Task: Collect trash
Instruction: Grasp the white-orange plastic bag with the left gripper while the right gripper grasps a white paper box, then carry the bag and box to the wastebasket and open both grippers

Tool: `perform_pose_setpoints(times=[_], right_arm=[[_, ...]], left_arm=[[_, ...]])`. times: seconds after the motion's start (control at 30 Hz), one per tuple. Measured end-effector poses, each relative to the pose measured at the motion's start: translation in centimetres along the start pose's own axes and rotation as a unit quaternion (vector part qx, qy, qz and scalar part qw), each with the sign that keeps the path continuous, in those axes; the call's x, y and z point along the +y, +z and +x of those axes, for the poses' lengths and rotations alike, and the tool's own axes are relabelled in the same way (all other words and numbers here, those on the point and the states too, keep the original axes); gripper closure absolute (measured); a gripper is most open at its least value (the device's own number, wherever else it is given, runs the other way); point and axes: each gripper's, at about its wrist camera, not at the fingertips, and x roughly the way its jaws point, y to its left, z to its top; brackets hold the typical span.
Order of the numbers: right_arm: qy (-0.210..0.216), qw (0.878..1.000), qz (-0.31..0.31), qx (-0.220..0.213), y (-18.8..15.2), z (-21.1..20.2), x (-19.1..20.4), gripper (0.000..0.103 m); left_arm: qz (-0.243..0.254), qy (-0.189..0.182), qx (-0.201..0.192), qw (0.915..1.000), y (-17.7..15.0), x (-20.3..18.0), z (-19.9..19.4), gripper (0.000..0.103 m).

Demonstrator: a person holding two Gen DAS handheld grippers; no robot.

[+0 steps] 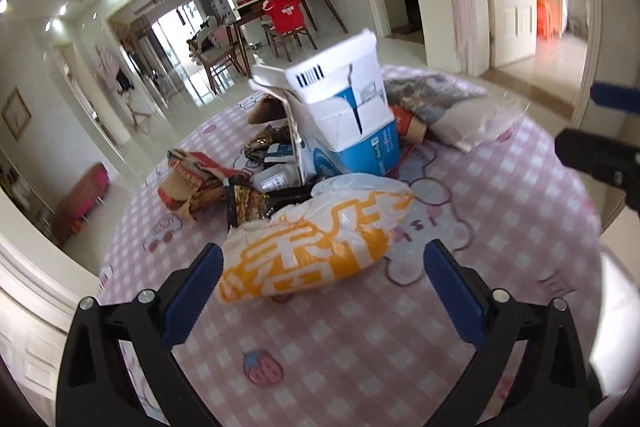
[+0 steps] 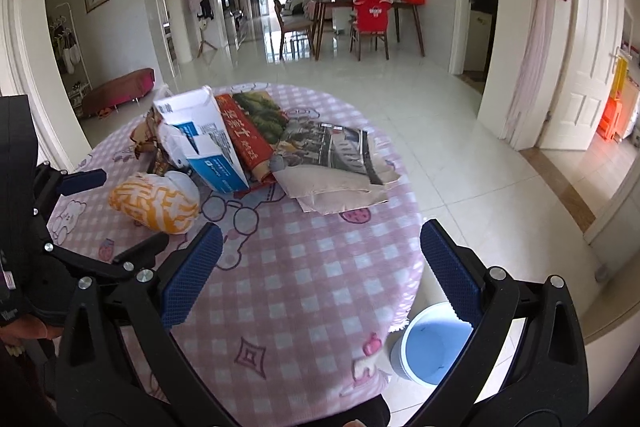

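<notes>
While trash crowds the far edge of the pink checked tablecloth [image 2: 304,267] over pale floor tiles [image 2: 460,155], I hold my left gripper [image 1: 322,291] agape near the orange-and-white bag [image 1: 316,243], right gripper [image 2: 320,267] agape, empty

Each gripper [image 1: 322,283] [image 2: 320,263] has black angular arms, silver screws and blue ribbed pads [image 1: 192,295].

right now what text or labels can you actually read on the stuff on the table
Orange and white plastic bag: big white Chinese characters, crumpled, not readable.
Red paper bag: white brush-style Chinese characters, too blurred to quote.
White and blue carton: small print and a barcode, too small.
Printed leaflet: header text, too small.
Pink checked tablecloth: cartoon drawings, no clear words.
</notes>
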Motion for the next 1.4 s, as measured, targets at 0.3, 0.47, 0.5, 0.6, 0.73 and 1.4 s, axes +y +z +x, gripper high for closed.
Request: perform_pose_setpoints(times=[0.3, 0.47, 0.5, 0.6, 0.73, 1.4], right_arm=[[0.02, 1.0, 0.007, 0.006, 1.1, 3.0, 0.4, 0.006], [0.047, 0.999, -0.008, -0.005, 2.5, 3.5, 1.6, 0.006], [0.051, 0.999, -0.011, -0.008, 2.8, 3.6, 1.8, 0.006], [0.08, 0.996, -0.021, -0.015, 3.9, 3.9, 2.7, 0.006], [0.119, 0.992, -0.035, -0.013, 5.5, 5.0, 4.3, 0.006], [0.283, 0.959, -0.025, -0.009, 9.0, 1.9, 6.7, 0.088]], left_arm=[[0.04, -0.002, -0.005, 0.9992, 1.1, -0.7, 2.3, 0.056], [-0.045, -0.062, -0.042, 0.9961, 1.4, 2.6, 0.3, 0.076], [-0.063, -0.074, -0.049, 0.9941, 1.2, 3.5, -0.1, 0.076], [-0.106, -0.093, -0.069, 0.9875, 1.1, 5.4, -1.3, 0.076], [-0.157, -0.112, -0.093, 0.9769, 0.8, 8.0, -3.0, 0.076], [-0.232, -0.099, -0.146, 0.9566, 1.6, 10.1, -9.5, 0.076]])
